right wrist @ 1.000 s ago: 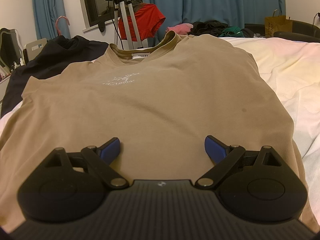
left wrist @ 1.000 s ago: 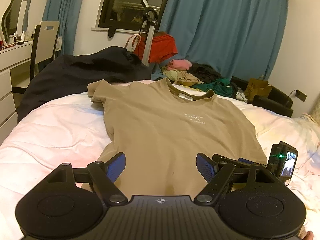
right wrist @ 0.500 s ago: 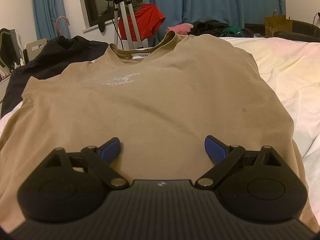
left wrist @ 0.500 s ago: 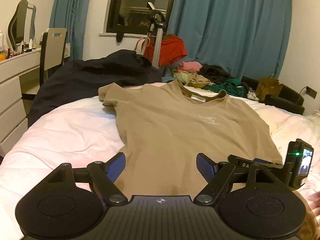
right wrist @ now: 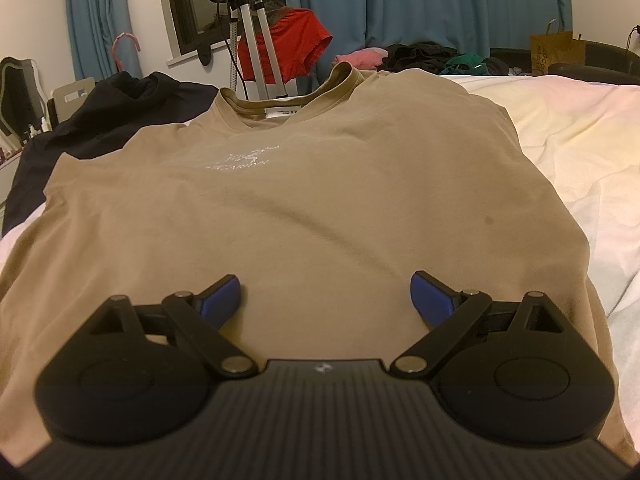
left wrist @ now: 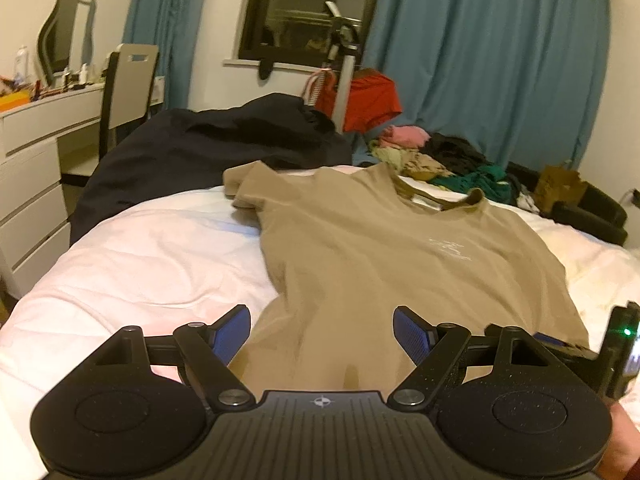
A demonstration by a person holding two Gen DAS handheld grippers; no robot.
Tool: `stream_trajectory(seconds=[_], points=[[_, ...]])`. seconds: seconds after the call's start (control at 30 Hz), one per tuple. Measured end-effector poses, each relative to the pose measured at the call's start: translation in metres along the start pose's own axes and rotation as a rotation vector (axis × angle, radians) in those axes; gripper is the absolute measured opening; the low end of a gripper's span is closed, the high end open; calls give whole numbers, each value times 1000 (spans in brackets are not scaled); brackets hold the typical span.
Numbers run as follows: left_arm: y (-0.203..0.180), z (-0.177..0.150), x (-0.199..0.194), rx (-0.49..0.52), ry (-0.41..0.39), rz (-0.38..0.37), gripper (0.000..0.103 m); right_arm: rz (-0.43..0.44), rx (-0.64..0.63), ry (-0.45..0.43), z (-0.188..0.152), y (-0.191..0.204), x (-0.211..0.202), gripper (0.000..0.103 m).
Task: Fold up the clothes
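A tan T-shirt lies flat and face up on the white bed, collar at the far end, one short sleeve spread to the left. My left gripper hovers open over the shirt's lower left hem, nothing between its blue pads. My right gripper stands open above the shirt's lower middle, its blue pads apart and empty. Part of the right gripper's body, with a green light, shows at the right edge of the left wrist view.
A dark garment is heaped at the bed's far left. A pile of mixed clothes sits at the far end, with a red garment on a stand. White drawers and a chair stand left; blue curtains hang behind.
The left wrist view has swung left and slightly lower, so the shirt now sits further right in it. The right gripper's view is unchanged. Both pairs of jaws stay apart.
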State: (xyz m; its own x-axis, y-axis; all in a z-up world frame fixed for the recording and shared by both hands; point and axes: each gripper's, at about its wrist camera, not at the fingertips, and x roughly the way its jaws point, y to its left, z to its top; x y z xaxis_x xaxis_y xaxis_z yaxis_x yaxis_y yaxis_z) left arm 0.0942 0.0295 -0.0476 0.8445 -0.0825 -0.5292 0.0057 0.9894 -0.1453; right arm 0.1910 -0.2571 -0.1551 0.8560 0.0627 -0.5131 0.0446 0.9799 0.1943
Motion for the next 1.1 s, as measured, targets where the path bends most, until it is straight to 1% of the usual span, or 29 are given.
stream_trajectory(seconds=[0.13, 0.2, 0.23, 0.33, 0.37, 0.4, 0.43, 0.5, 0.57, 0.6, 0.63, 0.67, 0.7, 0.77, 0.8, 0.83, 0.87, 0.9, 0.93, 0.97, 1.0, 1.1], points=[[-3, 1, 4, -6, 0, -2, 80, 24, 8, 24, 7, -2, 2, 95], [-7, 1, 5, 2, -9, -7, 80, 67, 34, -12, 16, -7, -9, 93], [-10, 2, 5, 9, -18, -11, 80, 72, 69, -66, 25, -12, -17, 93], [-19, -2, 7, 42, -45, -21, 81, 38, 149, -267, 59, -29, -40, 93], [-21, -4, 8, 52, -44, -22, 81, 20, 173, -308, 72, -39, -42, 93], [-23, -6, 11, 57, -34, -22, 81, 4, 205, -321, 85, -53, -40, 93], [-25, -9, 14, 63, -20, -24, 81, -7, 242, -320, 98, -68, -35, 93], [-28, -13, 20, 75, 7, -29, 81, 2, 340, -247, 118, -107, -12, 93], [-30, -17, 26, 93, 26, -25, 81, 32, 417, -182, 126, -142, 10, 93], [-32, -19, 29, 97, 34, -26, 81, 54, 427, -163, 126, -156, 20, 92], [-33, -19, 32, 96, 38, -30, 81, 58, 416, -152, 123, -164, 27, 92], [-34, -19, 35, 95, 42, -33, 81, 60, 404, -138, 121, -169, 36, 88], [-35, -20, 38, 94, 46, -37, 81, 58, 389, -113, 119, -171, 44, 77], [-36, -18, 44, 78, 42, -58, 81, 64, 360, -67, 115, -172, 61, 71], [-36, -17, 47, 70, 38, -74, 81, 90, 350, -59, 113, -167, 67, 62], [-38, -17, 50, 74, 29, -78, 81, 111, 334, -50, 112, -160, 72, 57], [-40, -16, 52, 78, 20, -83, 81, 114, 301, -50, 112, -151, 76, 36], [-42, -16, 55, 82, 14, -84, 81, 106, 255, -62, 114, -141, 76, 20], [-43, -16, 57, 83, 10, -88, 81, 99, 213, -72, 116, -129, 76, 15], [-44, -17, 59, 84, 12, -90, 81, 90, 167, -85, 118, -118, 75, 13], [-45, -17, 61, 85, 14, -91, 81, 74, 105, -102, 119, -103, 74, 11], [-46, -19, 64, 92, 18, -94, 81, 37, -133, -144, 118, -51, 69, 10]])
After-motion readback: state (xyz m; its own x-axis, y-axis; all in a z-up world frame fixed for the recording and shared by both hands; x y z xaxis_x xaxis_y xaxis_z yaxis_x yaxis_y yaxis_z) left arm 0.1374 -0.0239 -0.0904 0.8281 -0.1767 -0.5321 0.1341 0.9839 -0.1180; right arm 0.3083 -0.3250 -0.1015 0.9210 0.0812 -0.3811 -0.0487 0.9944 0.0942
